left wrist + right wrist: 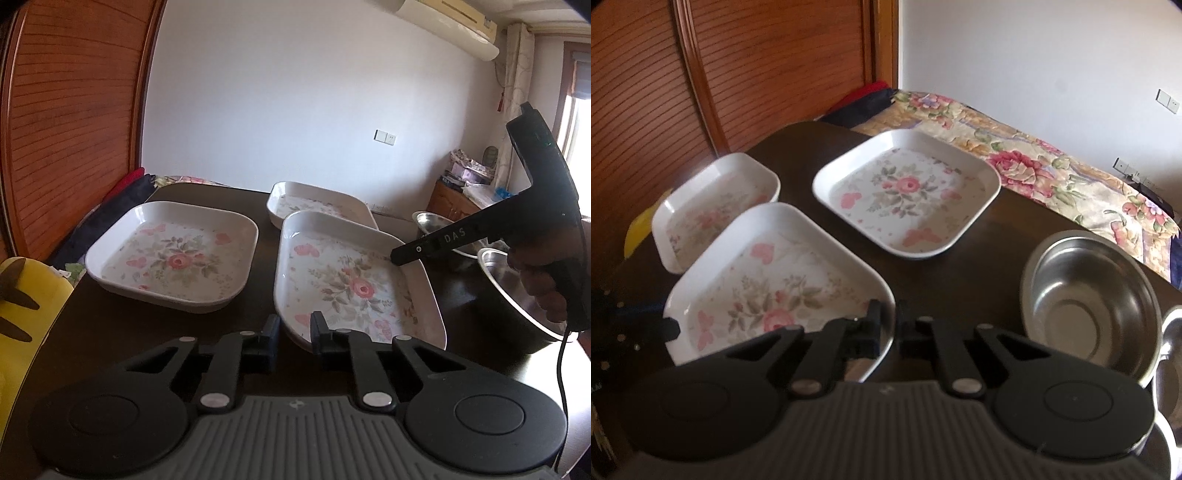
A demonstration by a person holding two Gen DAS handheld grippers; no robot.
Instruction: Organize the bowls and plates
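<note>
Three white square plates with pink flower prints lie on a dark table. My left gripper (294, 326) straddles the near rim of the nearest plate (351, 284), one finger inside and one outside, with a gap still showing. My right gripper (889, 321) straddles the right corner of the same plate (775, 280) and looks closed on its rim; it also shows in the left wrist view (397, 257) at the plate's right rim. A second plate (173, 254) (908, 192) and a third plate (314, 203) (713, 206) lie apart. A steel bowl (1089, 299) (517, 291) stands to the right.
The dark table (147, 332) (979, 266) ends near a bed with a floral cover (1034, 155). A wooden slatted door (738, 74) stands behind. A yellow object (22, 314) sits at the left. Another steel bowl (432, 221) and a steel rim (1171, 332) sit at the right.
</note>
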